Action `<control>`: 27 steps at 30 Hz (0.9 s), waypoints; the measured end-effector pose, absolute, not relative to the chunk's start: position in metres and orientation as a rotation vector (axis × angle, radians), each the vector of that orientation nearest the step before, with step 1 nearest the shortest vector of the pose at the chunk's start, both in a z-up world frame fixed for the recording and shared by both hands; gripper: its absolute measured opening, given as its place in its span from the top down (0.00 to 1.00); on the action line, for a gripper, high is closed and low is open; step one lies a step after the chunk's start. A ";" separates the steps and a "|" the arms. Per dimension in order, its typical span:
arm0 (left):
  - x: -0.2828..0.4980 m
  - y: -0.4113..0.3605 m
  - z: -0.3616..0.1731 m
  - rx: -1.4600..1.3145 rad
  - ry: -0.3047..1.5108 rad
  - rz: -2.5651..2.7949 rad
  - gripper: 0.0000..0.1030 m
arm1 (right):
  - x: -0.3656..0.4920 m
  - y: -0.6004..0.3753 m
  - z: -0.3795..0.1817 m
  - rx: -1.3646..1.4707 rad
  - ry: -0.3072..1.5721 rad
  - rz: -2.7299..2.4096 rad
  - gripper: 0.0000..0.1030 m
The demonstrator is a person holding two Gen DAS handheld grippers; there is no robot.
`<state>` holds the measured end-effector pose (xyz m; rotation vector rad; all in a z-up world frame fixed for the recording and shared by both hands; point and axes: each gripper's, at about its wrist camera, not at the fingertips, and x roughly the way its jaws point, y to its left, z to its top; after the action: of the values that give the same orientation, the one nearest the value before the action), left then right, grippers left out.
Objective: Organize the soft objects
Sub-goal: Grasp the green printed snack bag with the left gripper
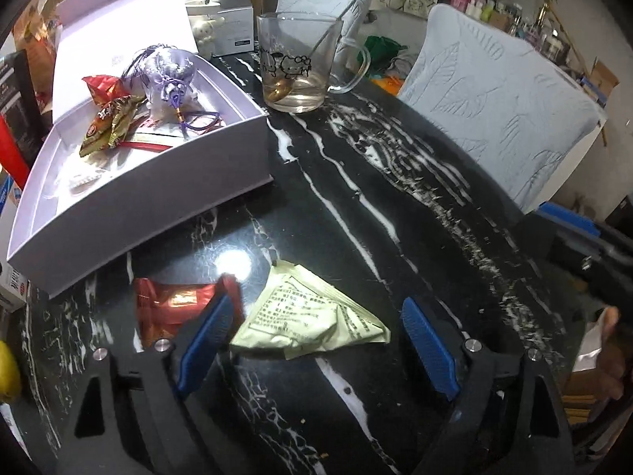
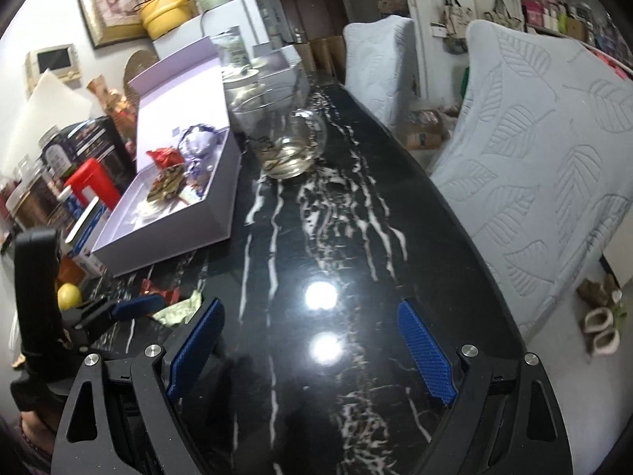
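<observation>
I'm over a black marble table (image 1: 395, 206), two quilted chairs (image 1: 502, 118) beyond. Two packets lie loose: one pale packet (image 1: 312, 316) between my spread left gripper (image 1: 316, 340), one red packet (image 1: 170, 308) beside. Lavender box (image 1: 158, 182) holds more. Right gripper (image 2: 312, 344) spread, nothing held.

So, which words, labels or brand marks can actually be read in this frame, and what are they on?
None legible.
Pale green packet: printed lines, too small to read.
Glass mug: cartoon cat drawing only.
Snack wrappers in the white box: characters blurred.
Red packet: label blurred.
</observation>
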<state>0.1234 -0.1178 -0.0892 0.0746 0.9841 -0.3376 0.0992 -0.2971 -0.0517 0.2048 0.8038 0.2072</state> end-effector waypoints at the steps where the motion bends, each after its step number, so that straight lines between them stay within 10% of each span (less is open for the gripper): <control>1: 0.125 -0.119 -0.093 0.078 0.999 -0.334 0.14 | 0.100 -0.299 -0.052 0.211 0.804 0.206 0.12; 13: 0.116 -0.120 -0.096 0.138 0.935 -0.317 0.33 | 0.095 -0.303 -0.055 0.244 0.805 0.214 0.13; 27: 0.095 -0.076 -0.048 0.058 0.841 -0.285 0.33 | 0.090 -0.270 -0.049 0.200 0.805 0.279 0.13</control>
<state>0.0949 -0.0761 -0.0478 0.0579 0.8406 -0.2848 0.0905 -0.2704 -0.0494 0.2000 0.8055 0.2793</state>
